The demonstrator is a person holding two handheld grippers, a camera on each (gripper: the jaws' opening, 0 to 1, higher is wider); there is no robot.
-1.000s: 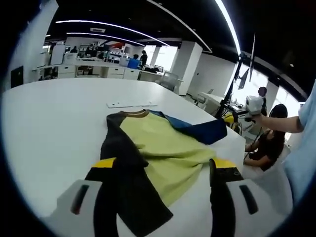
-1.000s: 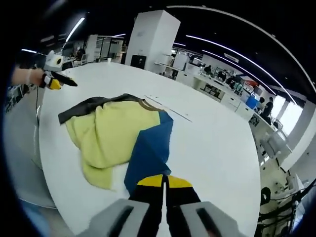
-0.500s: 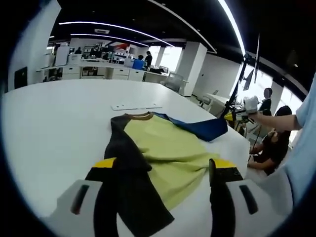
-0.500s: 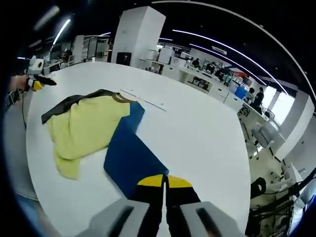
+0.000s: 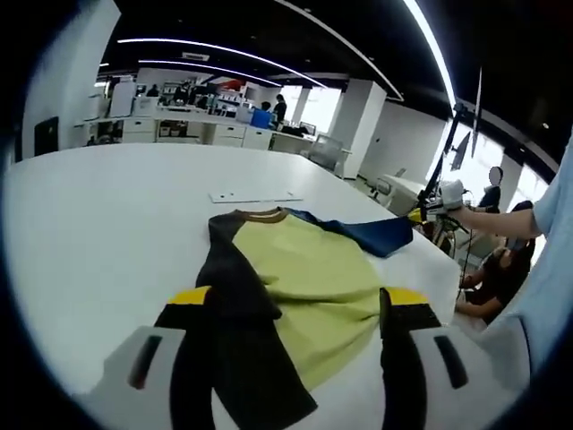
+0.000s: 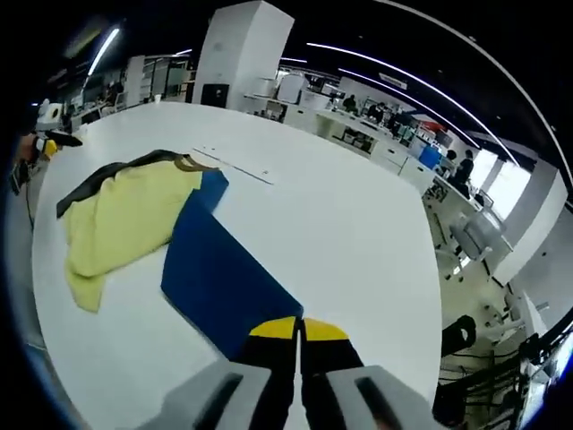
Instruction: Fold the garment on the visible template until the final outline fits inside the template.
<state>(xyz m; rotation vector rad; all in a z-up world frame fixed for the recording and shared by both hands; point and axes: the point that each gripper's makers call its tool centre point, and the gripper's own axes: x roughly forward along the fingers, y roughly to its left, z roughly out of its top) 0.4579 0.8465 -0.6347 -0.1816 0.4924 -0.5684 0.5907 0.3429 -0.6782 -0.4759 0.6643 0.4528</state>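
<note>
1. Left gripper view: the garment (image 5: 295,278) lies on the white table (image 5: 98,215), a yellow-green body with a black sleeve on the view's left and a blue sleeve on its right.
2. Its brown collar (image 5: 258,215) points away from the camera, so its long axis runs from the near table edge toward the collar.
3. The blue sleeve (image 5: 372,235) stretches out to the right, across that axis, up to the right gripper (image 5: 428,213) held in a hand at the table's far right edge.
4. The left gripper (image 5: 300,309) has its jaws spread wide; the black sleeve (image 5: 237,340) runs between them and under the left jaw, but I cannot tell whether any cloth is held.
5. A white strip (image 5: 255,194), perhaps the template, lies on the table just beyond the collar.
6. People stand and sit in the office behind.
7. Right gripper view: the right gripper (image 6: 298,333) has its jaws pressed together on the end of the blue sleeve (image 6: 224,282).
8. The sleeve lies drawn out flat from the jaws toward the collar (image 6: 188,163), long and straight.
9. The yellow body (image 6: 121,219) sits crumpled to the left, with the black sleeve (image 6: 98,179) along its far edge.
10. The strip (image 6: 235,166) lies just past the collar, and the left gripper (image 6: 45,139) shows at the far left.
</note>
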